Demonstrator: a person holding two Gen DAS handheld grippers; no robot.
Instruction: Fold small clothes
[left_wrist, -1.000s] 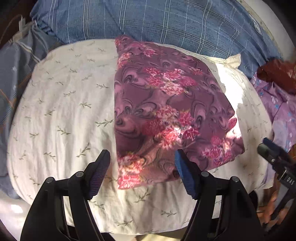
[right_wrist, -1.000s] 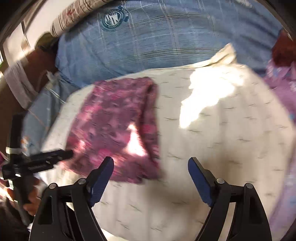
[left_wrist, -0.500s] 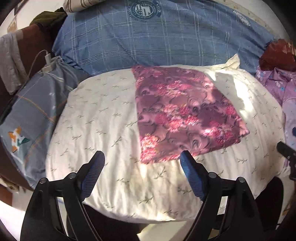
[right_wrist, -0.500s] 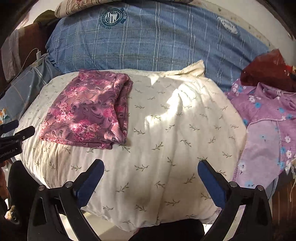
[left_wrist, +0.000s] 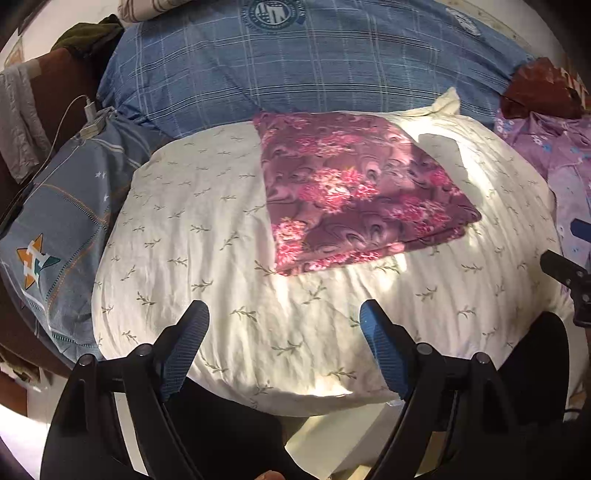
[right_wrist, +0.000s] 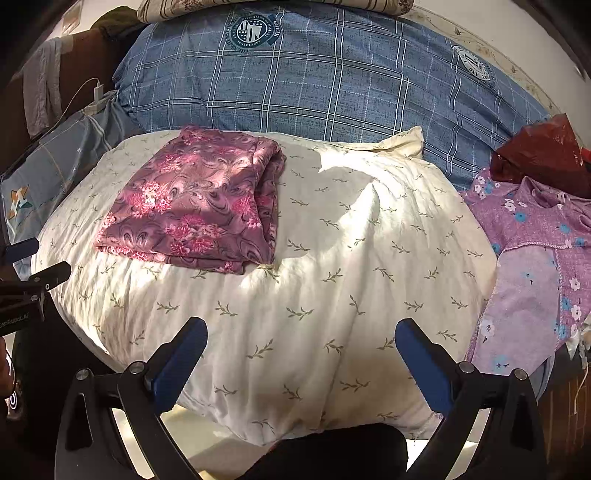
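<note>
Purple floral folded garment (right_wrist: 192, 206) lies finished on cream leaf-print pillow (right_wrist: 332, 295). Left gripper (left_wrist: 284, 350) and right gripper (right_wrist: 301, 354) gape empty. Lilac flowered cloth (right_wrist: 535, 258), right edge, apparently awaits folding.

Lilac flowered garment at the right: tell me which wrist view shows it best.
The right wrist view. There the lilac flowered garment spreads over the frame's right side, showing its collar and blue-and-white flowers beside the cream pillow. In the left wrist view, only a strip of it shows at the right edge.

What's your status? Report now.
Left gripper and right gripper open, empty. Purple floral garment folded flat on white pillow. Nothing in the way.
</note>
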